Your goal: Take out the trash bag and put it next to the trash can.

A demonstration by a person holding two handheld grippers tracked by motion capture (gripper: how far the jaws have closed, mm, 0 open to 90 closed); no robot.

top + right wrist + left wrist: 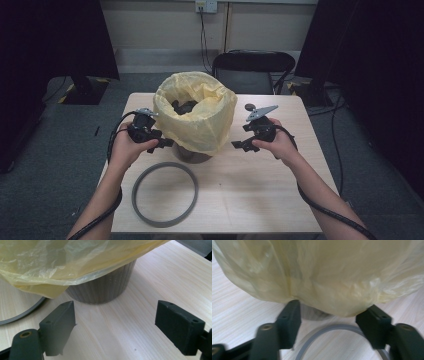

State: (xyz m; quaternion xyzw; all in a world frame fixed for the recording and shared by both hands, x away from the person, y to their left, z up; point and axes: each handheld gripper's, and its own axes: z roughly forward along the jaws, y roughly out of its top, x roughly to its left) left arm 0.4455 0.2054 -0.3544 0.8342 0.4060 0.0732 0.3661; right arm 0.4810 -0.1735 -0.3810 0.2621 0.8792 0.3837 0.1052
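Observation:
A grey ribbed bin (pixel 192 154) stands at the middle of the table, lined with a yellow plastic bag (pixel 195 117) whose edge is folded down over the rim. My left gripper (pixel 167 143) is at the bin's left side. In the left gripper view its jaws (pixel 332 315) stand apart, with the bag's hanging hem (pixel 324 272) just at their tips and not visibly pinched. My right gripper (pixel 239 145) is at the bin's right. Its jaws (pixel 115 320) are wide open over bare table, short of the bin (pixel 105 287) and the bag (pixel 62 262).
A grey ring (pixel 165 194) lies flat on the light wooden table (pixel 260 190) in front of the bin, towards the left. A black chair (pixel 252 70) stands behind the far edge. Cables trail from both grippers along the forearms.

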